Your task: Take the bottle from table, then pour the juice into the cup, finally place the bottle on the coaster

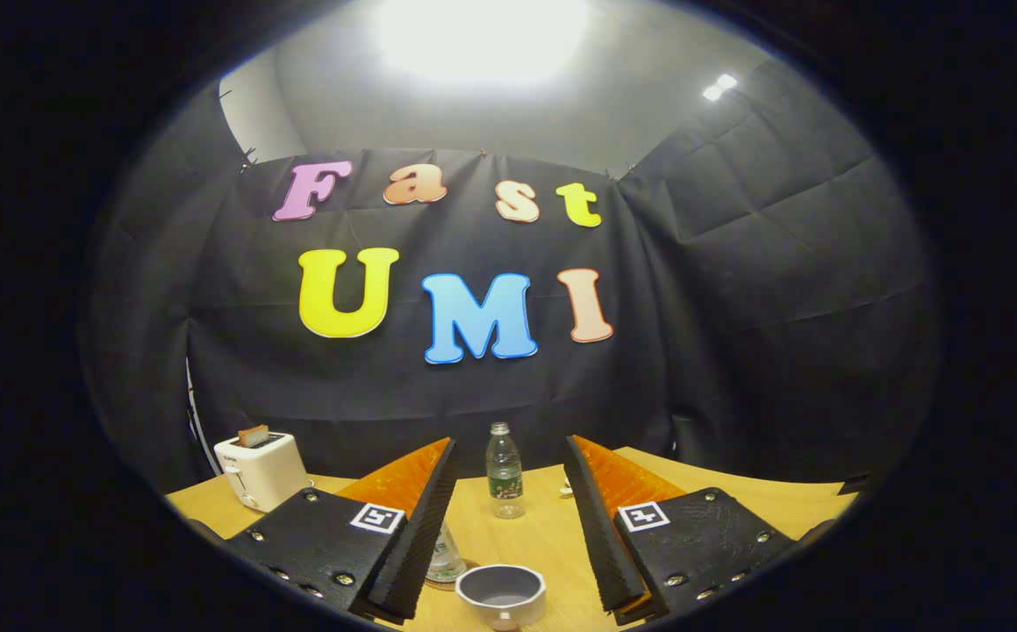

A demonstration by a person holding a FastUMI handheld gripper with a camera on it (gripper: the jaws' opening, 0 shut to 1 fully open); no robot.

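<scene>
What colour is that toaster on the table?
White or cream; the toaster shows best in the gripper view, beyond the open tongs.

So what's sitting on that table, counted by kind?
Bottles: 2, one upright beyond the open gripper, one partly hidden behind a finger.
Cups: 1, between the fingers.
Toasters: 1, with toast in it.
Total: 4 things on the table, plus the toast.
</scene>
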